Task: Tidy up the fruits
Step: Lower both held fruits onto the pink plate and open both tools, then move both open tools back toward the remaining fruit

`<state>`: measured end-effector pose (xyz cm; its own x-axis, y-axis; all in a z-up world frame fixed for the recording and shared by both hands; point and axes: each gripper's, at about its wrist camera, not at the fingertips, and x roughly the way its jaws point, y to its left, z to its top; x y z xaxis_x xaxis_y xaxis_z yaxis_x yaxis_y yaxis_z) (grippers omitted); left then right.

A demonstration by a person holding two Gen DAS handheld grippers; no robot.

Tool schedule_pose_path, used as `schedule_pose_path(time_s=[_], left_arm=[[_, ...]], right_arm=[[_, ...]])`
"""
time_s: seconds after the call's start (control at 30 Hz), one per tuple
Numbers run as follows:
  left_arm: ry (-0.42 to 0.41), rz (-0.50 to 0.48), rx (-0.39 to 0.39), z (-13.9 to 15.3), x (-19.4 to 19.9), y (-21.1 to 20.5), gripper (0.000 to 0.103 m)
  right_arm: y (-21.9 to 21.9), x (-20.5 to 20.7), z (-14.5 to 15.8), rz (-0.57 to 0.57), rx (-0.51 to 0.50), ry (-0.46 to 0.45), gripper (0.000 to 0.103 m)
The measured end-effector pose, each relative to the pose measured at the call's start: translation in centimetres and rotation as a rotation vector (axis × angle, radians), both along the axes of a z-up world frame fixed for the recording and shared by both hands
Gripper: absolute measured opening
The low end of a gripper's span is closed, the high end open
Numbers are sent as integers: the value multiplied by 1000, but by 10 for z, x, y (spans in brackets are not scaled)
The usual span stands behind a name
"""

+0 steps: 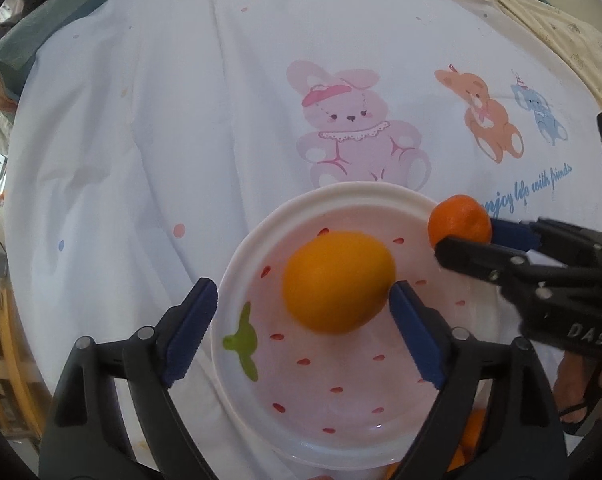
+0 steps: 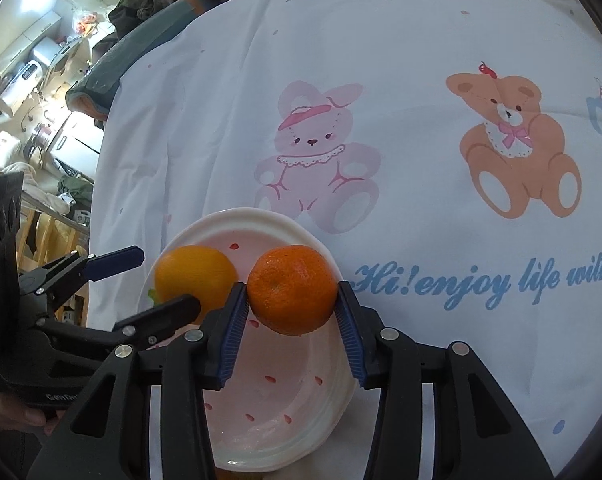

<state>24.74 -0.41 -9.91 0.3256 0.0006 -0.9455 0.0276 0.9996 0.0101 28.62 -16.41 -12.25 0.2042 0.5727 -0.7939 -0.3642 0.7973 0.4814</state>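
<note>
The right gripper (image 2: 292,308) has its jaws clamped on a small dark-orange mandarin (image 2: 292,289), held above the white strawberry-pattern bowl (image 2: 333,396) for dropping. The left gripper (image 1: 301,320) has jaws apart; the bigger yellow-orange round fruit (image 1: 337,282), blurred, sits between them over the bowl, probably released.

Black claws (image 1: 301,320), blue ribbed pads (image 2: 233,336), silver screws (image 2: 193,335)

A white cloth (image 1: 161,128) is lying spread across the surface, creasing in long soft folds. Printed on it, a pink bunny (image 2: 313,152) in a beret is sitting beside a tan bear (image 2: 517,144) with a pink bow, and a blue elephant (image 1: 541,110) is showing further along. Blue script lettering (image 2: 481,280) is running beneath them. A teal cushion (image 2: 141,40) is lying along the cloth's far edge, with kitchen clutter (image 2: 33,92) showing behind.
</note>
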Motion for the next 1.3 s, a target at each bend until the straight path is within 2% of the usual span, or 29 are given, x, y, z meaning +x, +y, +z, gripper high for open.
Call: schedule_pose_path(time_s=[0.03,0.1,0.33,0.6,0.77,1.0,1.3], left_arm=[[3,7,1,0,-1,1,86],[11,13,-10,0,-4,4,86],[-9,3,18,11,-19,8,86],[-35,45,-30,39,-36,17,86],[-53,42,-39,62,-55,14,86],[-55,71,-93,86,-94,16,86],[-76,85,-113,93,-143,15,86]], right_arm=[[-1,-1,2,-3,4,-7,71],[-8,-3,10,-27,26,-35,79],[-21,-4,32,-68,63,-63,79],[-29,-25,68,-94,36,-121,80],[-37,-50,88,-109,28,-141,82],[-47,-89,112,-123,57,-152,82],[-61,-139,115,-145,52,-129,83]])
